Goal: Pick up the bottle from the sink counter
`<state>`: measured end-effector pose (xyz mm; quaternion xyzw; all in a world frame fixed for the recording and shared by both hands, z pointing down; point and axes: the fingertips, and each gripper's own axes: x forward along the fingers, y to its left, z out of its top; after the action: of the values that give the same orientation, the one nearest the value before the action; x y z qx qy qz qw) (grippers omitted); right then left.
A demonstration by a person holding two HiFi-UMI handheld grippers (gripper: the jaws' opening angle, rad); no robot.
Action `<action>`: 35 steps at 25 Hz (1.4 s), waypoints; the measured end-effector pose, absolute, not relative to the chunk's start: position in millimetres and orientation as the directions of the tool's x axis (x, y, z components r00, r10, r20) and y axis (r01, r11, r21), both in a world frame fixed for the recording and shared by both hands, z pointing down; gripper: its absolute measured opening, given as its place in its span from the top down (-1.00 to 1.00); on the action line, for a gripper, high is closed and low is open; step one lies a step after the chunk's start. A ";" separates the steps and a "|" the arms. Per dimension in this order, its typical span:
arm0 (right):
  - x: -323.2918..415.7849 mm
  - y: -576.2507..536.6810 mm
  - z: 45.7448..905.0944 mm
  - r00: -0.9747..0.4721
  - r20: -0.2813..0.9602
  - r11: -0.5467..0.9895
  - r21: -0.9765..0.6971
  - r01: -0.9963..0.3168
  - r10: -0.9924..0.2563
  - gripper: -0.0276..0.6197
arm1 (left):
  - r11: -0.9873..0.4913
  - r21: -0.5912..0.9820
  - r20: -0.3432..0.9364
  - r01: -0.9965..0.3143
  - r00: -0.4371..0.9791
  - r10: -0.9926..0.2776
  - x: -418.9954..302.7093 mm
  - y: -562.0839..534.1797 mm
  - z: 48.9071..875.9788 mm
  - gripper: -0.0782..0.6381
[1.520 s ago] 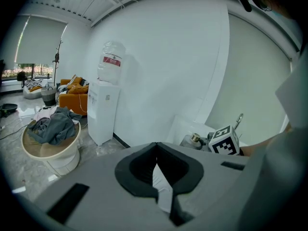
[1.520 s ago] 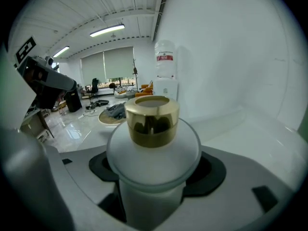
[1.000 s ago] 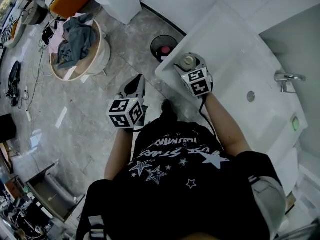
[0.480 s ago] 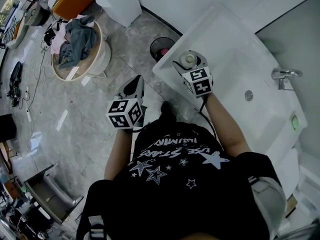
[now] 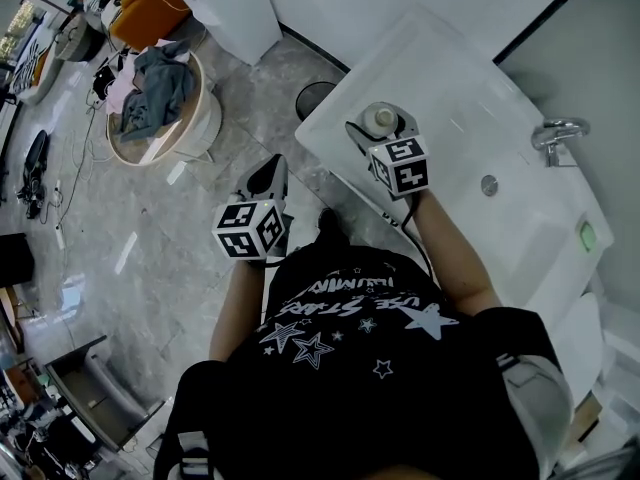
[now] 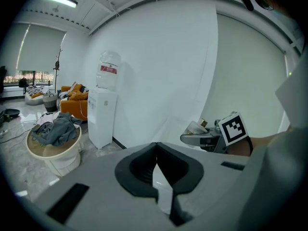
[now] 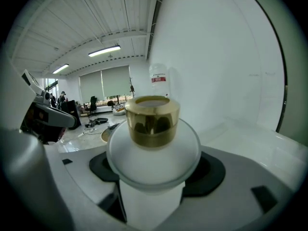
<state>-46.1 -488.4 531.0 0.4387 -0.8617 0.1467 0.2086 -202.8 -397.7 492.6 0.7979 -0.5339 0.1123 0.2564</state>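
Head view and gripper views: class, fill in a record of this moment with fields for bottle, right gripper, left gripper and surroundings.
bottle: white, gold cap, upright in the right gripper, over a corner of the sink counter; lifted or not, cannot tell
right gripper: shut on bottle
left gripper: shut, empty, over the floor
surroundings: faucet at the sink counter's wall side; basket of clothes on floor

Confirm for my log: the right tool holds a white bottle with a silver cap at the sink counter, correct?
No: the cap is gold, not silver, as the right gripper view shows. The right tool does hold the white bottle at the sink counter.
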 end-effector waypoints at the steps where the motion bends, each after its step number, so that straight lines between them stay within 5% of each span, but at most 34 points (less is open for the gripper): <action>1: -43.3 -483.5 528.2 -0.532 0.484 0.574 -0.072 -0.816 -0.695 -0.13 | -0.298 0.287 0.451 -0.910 0.403 -0.797 -200.3 -393.5 491.3 0.76; 35: 75.8 -246.2 475.0 -0.634 0.428 0.652 -0.127 -0.748 -0.644 -0.13 | -0.198 0.245 0.419 -0.949 0.288 -0.861 -92.5 -166.1 456.4 0.76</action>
<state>75.8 -246.2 475.0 0.3904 -0.8917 0.1479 0.1752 -92.5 -166.1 456.4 0.7683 -0.5890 0.0945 0.2322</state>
